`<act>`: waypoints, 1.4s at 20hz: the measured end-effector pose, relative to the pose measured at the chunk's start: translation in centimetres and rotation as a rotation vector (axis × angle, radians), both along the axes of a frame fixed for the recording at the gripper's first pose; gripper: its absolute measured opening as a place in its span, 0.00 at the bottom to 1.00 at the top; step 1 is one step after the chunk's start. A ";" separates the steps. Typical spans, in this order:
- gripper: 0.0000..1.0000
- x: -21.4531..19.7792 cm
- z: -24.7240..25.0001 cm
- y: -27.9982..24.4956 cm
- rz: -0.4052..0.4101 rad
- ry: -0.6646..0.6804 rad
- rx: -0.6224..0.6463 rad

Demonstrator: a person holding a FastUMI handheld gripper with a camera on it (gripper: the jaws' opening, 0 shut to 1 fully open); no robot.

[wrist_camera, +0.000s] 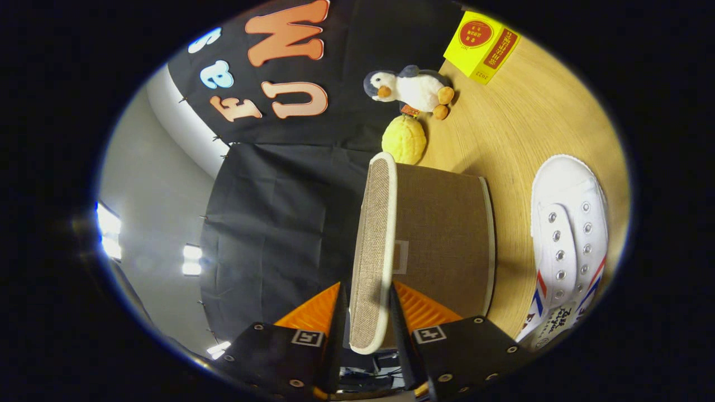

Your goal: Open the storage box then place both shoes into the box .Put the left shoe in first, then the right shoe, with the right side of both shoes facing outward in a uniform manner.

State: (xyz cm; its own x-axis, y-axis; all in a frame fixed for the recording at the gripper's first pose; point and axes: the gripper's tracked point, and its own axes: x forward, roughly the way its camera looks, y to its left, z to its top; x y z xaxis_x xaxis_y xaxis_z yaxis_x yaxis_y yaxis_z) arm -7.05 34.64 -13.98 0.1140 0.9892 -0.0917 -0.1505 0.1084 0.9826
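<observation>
The gripper (366, 304) is rolled onto its side, so the wooden table (519, 139) runs up one flank of the view and the booth's black cloth wall (279, 223) up the other. Its two fingers straddle the edge of the storage box lid (373, 251), one on each face of the lid's rim; both sit tight against it, so the tongs look closed on the lid, though the exact contact on the far face is partly hidden. The lid is a flat, rounded-corner panel of coarse tan woven fabric with a pale cream piping all around its border, seen nearly edge-on and reaching forward from between the fingers. Right beside it is the storage box (447, 240) itself, a brown fabric-covered body of the same linen-like weave, with a cream trim along its far edge and a small pale square tab or label frame on the face nearest the lid; the box rests on the table. Past the box on the table lies a white canvas shoe (567, 240), smooth-toed, with rows of metal eyelets, no laces showing, and red and blue stripes along its side. Beyond the lid's far end sits a bumpy yellow round toy (404, 139), and further on a plush penguin (410, 89) with orange feet and a yellow carton (480, 47).
</observation>
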 end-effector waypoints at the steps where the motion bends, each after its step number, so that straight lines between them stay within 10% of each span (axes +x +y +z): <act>1: 0.25 0.3 0.4 0.2 -0.025 -0.012 -0.015; 3: 0.01 0.7 0.7 0.4 -0.070 -0.036 -0.049; 10: 0.02 -0.3 9.5 2.8 -0.143 -0.121 0.009; 22: 0.03 -5.0 16.9 15.1 -0.073 -0.463 -0.247; 26: 0.23 -6.9 18.0 19.3 -0.030 -0.547 -0.252; 28: 0.72 -7.3 17.8 20.4 -0.022 -0.571 -0.268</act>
State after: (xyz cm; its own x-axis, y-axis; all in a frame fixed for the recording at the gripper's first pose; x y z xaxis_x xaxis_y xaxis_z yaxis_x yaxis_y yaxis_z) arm -14.32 55.03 3.84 0.2378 0.9373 -0.2547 -0.6385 0.3485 0.6862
